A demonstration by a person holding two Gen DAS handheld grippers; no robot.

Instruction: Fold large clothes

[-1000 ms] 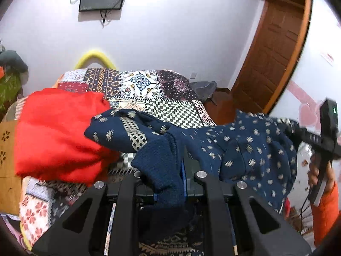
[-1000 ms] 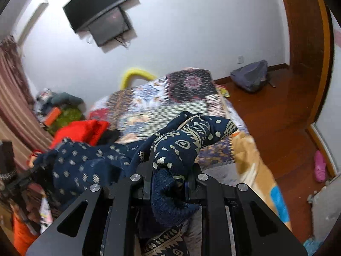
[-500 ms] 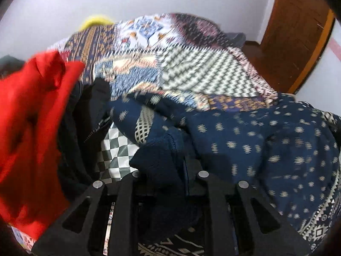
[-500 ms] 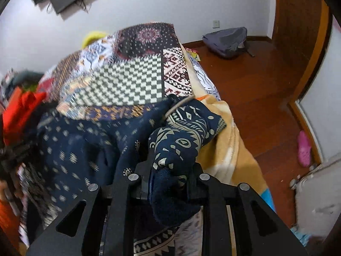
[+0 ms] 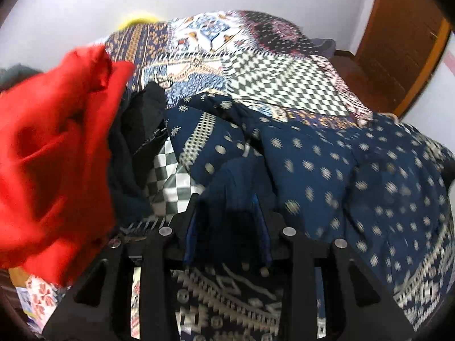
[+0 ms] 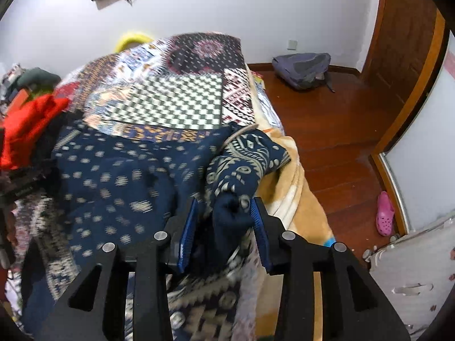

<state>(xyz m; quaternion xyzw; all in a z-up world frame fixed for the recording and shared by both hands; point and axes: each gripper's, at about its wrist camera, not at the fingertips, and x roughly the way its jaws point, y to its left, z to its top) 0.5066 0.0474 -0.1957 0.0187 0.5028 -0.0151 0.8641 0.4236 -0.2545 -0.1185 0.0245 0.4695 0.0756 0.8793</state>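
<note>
Right view alone shows me the pink slipper (image 6: 384, 213). Both claws, left (image 5: 227, 213) and right (image 6: 224, 213), now opening around the navy garment (image 5: 341, 170), earlier clamped, lower over the bed (image 6: 182, 102).

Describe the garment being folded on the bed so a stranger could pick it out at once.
Find the bed with the patchwork checkered cover. On its near end lies a navy garment, beside a red garment and a black one. It alone is dark blue with small pale dots and a cream patterned border.
</note>
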